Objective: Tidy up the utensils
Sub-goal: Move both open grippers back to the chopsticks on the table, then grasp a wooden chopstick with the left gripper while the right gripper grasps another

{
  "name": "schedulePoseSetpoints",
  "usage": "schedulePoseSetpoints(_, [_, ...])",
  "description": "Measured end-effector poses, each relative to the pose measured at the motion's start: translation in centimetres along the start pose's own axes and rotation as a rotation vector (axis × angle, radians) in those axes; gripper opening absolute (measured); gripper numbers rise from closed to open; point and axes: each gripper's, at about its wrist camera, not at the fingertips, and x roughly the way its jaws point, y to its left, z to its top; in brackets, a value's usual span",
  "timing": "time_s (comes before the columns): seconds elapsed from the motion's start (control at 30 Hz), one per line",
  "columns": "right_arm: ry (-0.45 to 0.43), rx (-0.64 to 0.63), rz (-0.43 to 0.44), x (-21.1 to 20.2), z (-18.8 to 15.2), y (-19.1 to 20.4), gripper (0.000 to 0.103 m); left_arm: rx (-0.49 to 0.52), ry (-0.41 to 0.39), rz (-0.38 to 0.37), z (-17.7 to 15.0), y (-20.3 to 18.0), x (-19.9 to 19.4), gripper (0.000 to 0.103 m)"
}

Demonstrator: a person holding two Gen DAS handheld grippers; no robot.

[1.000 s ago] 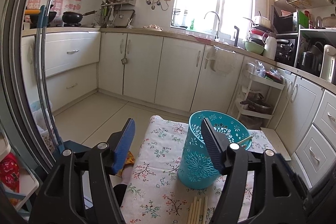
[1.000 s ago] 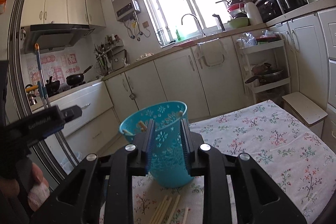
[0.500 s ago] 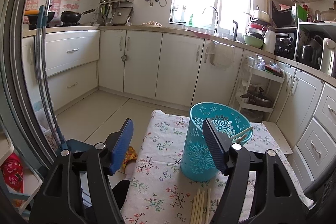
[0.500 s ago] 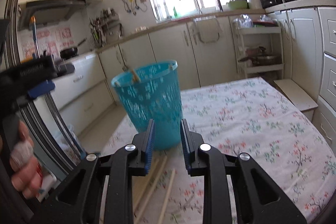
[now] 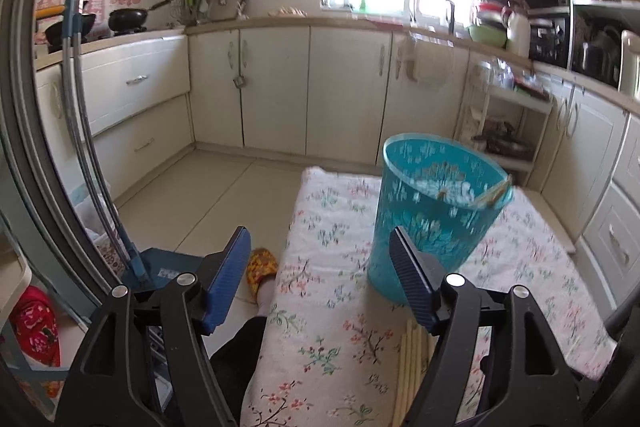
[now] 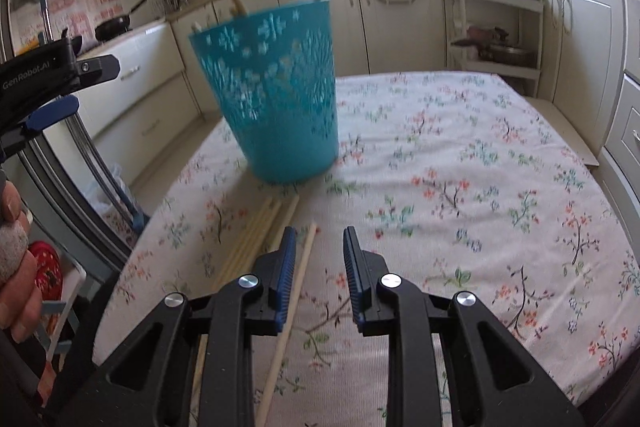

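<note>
Now lower — left tongs (image 5: 320, 275) opening wider.

The teal perforated plastic basket (image 6: 276, 95) ahead of the right tool (image 6: 319, 247) is motion-smeared, so its cut-out pattern's mushy. Can't count the wooden sticks poking over its rim. The pale wooden chopsticks (image 6: 256, 239) on the bench run under the tool's left jaw and off the bottom edge, near ends hidden.

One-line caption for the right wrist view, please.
Right gripper, empty, above loose chopsticks on the floral tablecloth, teal basket behind.
</note>
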Motion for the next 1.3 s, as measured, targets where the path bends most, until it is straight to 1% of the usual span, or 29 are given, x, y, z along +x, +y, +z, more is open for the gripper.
schedulePoseSetpoints(0.17, [0.069, -0.015, -0.019, 0.8, -0.8, -0.1, 0.025, 0.049, 0.123, -0.005, -1.9, 0.0, 2.6, 0.069])
schedulePoseSetpoints(0.27, [0.102, -0.027, -0.014, 1.3, -1.2, 0.0, 0.022, 0.063, 0.187, -0.024, -3.0, 0.0, 3.9, 0.069])
schedulePoseSetpoints(0.4, [0.129, -0.042, -0.003, 1.9, -1.5, 0.3, 0.021, 0.096, 0.246, -0.045, -4.3, -0.7, 5.2, 0.069])
schedulePoseSetpoints(0.53, [0.128, -0.043, 0.011, 2.1, -1.4, 0.6, 0.021, 0.117, 0.289, -0.052, -5.4, -1.2, 6.3, 0.069])
schedulePoseSetpoints(0.77, [0.138, -0.042, 0.042, 2.4, -1.5, 0.8, 0.021, 0.134, 0.327, -0.053, -6.3, -1.6, 7.3, 0.069])
schedulePoseSetpoints(1.0, [0.134, -0.059, 0.040, 2.5, -1.5, 1.2, 0.021, 0.155, 0.344, -0.055, -6.8, -2.2, 7.8, 0.069])
schedulePoseSetpoints(1.07, [0.131, -0.048, 0.065, 2.5, -1.5, 1.2, 0.021, 0.160, 0.348, -0.055, -6.9, -2.2, 7.9, 0.069])
schedulePoseSetpoints(1.2, [0.134, -0.075, 0.057, 2.7, -1.5, 1.6, 0.021, 0.164, 0.353, -0.055, -7.0, -2.3, 8.0, 0.069])
schedulePoseSetpoints(1.27, [0.137, -0.075, 0.052, 2.7, -1.4, 1.5, 0.019, 0.165, 0.354, -0.055, -7.1, -2.3, 8.1, 0.069])
schedulePoseSetpoints(1.3, [0.136, -0.075, 0.047, 2.8, -1.5, 1.5, 0.015, 0.165, 0.356, -0.055, -7.1, -2.3, 8.1, 0.069])
